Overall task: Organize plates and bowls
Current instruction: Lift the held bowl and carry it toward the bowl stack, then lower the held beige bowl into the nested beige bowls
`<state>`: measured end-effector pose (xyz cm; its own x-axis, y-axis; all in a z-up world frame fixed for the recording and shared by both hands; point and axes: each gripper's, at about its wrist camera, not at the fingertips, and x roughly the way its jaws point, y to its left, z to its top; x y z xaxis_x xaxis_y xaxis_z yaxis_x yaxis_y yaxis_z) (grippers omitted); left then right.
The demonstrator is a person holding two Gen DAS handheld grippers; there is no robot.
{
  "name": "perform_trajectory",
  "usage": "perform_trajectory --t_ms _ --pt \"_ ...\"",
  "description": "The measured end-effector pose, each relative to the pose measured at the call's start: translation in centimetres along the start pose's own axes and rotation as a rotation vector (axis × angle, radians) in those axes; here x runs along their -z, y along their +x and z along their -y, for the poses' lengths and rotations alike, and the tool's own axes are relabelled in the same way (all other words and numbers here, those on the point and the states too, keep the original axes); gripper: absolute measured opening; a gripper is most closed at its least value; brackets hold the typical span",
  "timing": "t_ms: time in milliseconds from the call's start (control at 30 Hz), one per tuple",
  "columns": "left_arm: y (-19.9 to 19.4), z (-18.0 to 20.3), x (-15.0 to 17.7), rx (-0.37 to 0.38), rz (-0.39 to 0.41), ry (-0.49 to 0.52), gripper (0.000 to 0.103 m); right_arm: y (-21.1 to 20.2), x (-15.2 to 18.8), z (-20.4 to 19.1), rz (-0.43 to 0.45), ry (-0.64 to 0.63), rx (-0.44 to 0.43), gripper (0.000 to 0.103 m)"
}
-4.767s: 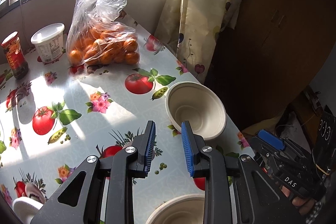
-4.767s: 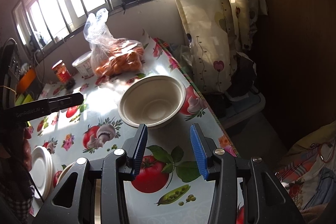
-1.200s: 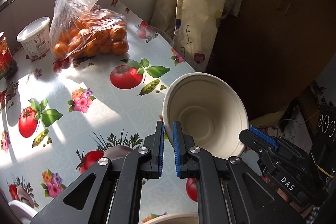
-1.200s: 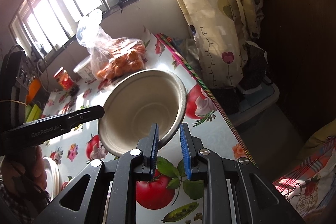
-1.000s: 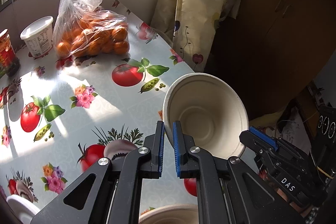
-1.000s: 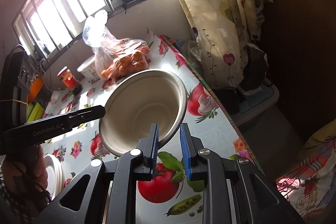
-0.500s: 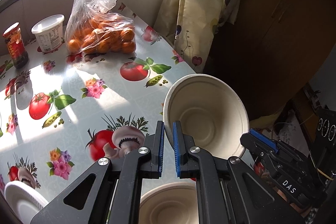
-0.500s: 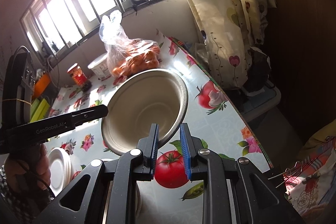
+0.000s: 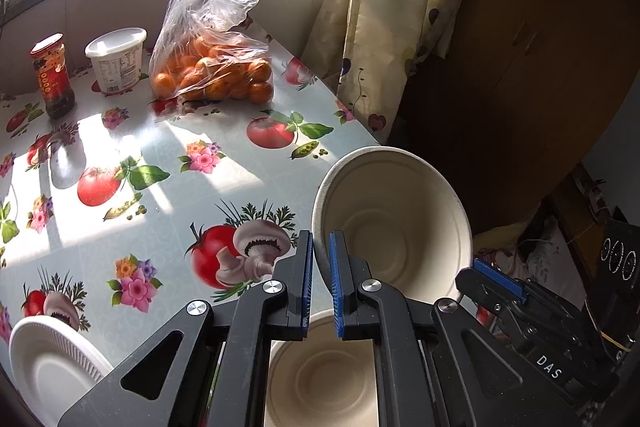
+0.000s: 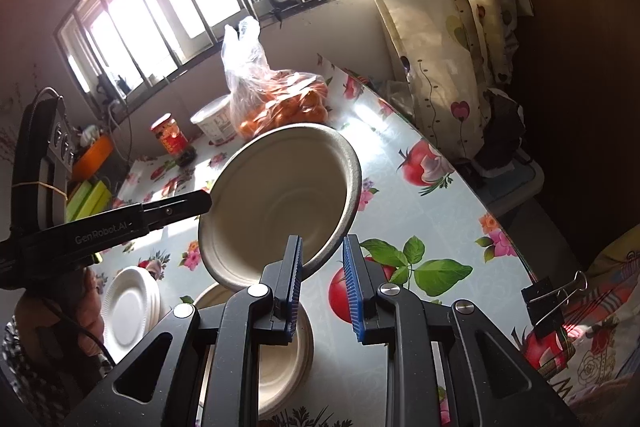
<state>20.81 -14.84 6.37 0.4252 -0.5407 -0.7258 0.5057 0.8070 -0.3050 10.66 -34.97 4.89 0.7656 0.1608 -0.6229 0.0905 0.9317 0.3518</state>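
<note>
1. Far left on the table [image 9: 168, 155], we see a stack of white plates [image 9: 52, 367] near the front edge; at the back stand a red jar [image 9: 52, 75], a white tub [image 9: 118, 59] and a bag of oranges [image 9: 216, 67].

2. Our left gripper [image 9: 320, 283] has its blue pads pressed almost together, pinching the near-left rim of the raised bowl [image 9: 394, 223]. A few seconds ago these jaws stood spread and this bowl sat flat on the cloth near the table's right edge; now it hangs tilted in the air, clear of the table.

3. Below the left gripper lies a second bowl [image 9: 324, 371] on the table. Over the last second it has slid into view under us, so we judge the carry is bringing the raised bowl above it for nesting.

4. Our right gripper [image 10: 322, 283] pinches the opposite rim of the same raised bowl; its left pad lies against the wall, and though a gap shows on the other side, the jaws read as clamped. Both grips are unchanged over the last second.

5. What remains, we judge, is to level the bowl, lower it into the one beneath and let go.
</note>
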Motion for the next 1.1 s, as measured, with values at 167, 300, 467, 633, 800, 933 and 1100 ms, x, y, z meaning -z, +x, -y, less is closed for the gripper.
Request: perform_trajectory --t_ms 167,300,467,633,800,933,1100 --pt "-1.0 -0.4 1.1 0.006 0.007 -0.012 0.009 -0.8 0.8 -0.7 0.005 -0.007 -0.007 0.020" --pt "-1.6 -0.7 1.8 0.009 0.004 -0.021 0.009 -1.2 1.5 -1.1 0.004 -0.005 -0.015 0.021" --pt "-2.5 -0.9 3.1 0.014 0.011 -0.027 0.009 -1.8 2.3 -1.7 0.005 -0.008 -0.026 0.021" --pt "-3.3 -1.2 4.1 0.020 0.013 -0.038 0.009 -2.5 3.1 -2.2 0.002 -0.014 -0.034 0.021" --pt "-4.0 -1.5 4.9 0.024 0.020 -0.048 0.009 -2.8 3.8 -2.7 0.002 -0.015 -0.039 0.021" --pt "-4.2 -1.8 5.6 0.027 0.019 -0.060 0.009 -2.9 4.3 -2.9 -0.002 -0.018 -0.042 0.021" --pt "-4.6 -2.1 6.5 0.023 0.018 -0.071 0.009 -3.0 5.0 -3.2 -0.013 -0.020 -0.049 0.021"
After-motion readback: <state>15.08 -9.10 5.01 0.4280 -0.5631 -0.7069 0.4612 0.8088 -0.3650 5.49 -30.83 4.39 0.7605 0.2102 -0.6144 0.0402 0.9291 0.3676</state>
